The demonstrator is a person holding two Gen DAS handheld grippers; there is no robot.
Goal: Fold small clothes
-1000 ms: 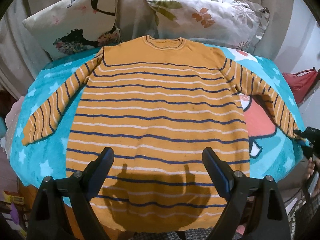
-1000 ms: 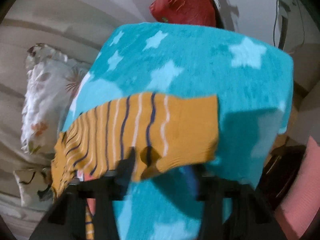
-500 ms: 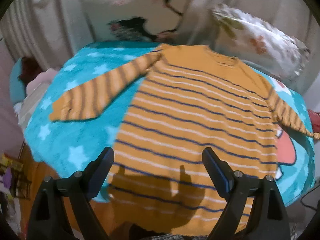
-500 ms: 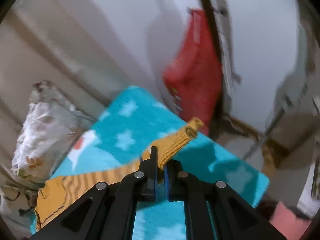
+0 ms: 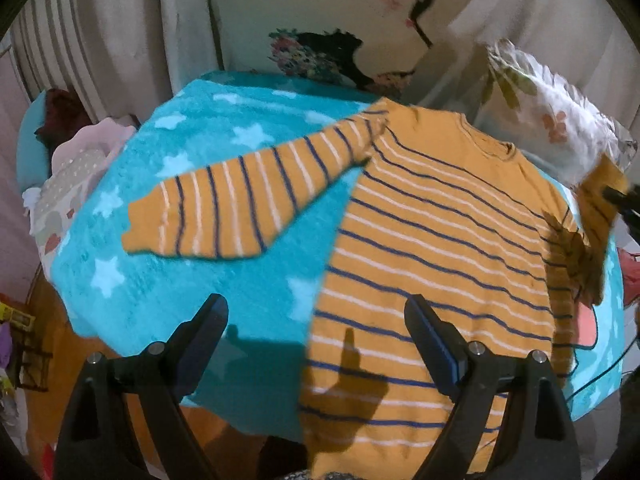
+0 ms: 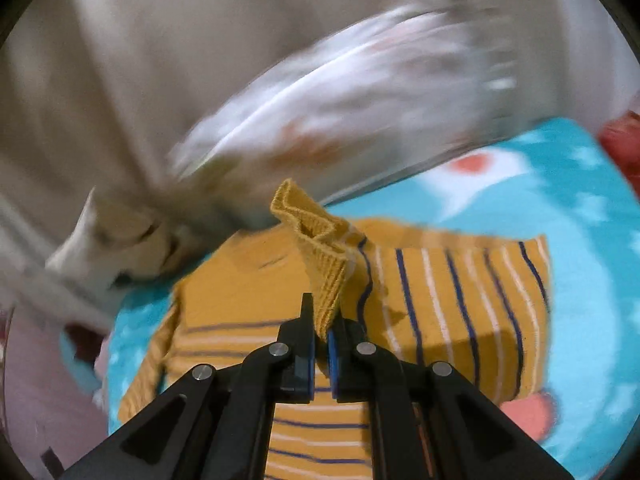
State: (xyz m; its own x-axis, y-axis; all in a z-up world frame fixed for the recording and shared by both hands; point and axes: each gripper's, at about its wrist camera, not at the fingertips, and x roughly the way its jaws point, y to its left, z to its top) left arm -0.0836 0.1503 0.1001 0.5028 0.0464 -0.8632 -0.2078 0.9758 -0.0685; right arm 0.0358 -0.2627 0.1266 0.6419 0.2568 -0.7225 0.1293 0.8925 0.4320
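Pinching sweater cuff [image 6: 320,268], right jaws; apparently lifted.

— What's carrying everything here?
— A turquoise star-print blanket [image 5: 224,280] spread over the surface, a red-and-white cartoon figure [image 6: 476,168] printed near its right side.
— And on it?
— An orange striped sweater [image 5: 440,264] lies flat, one sleeve [image 5: 248,204] stretched out leftward. Two pillows, a bird-print pillow [image 5: 340,32] and a leaf-print pillow [image 5: 552,120], stand along the far edge.
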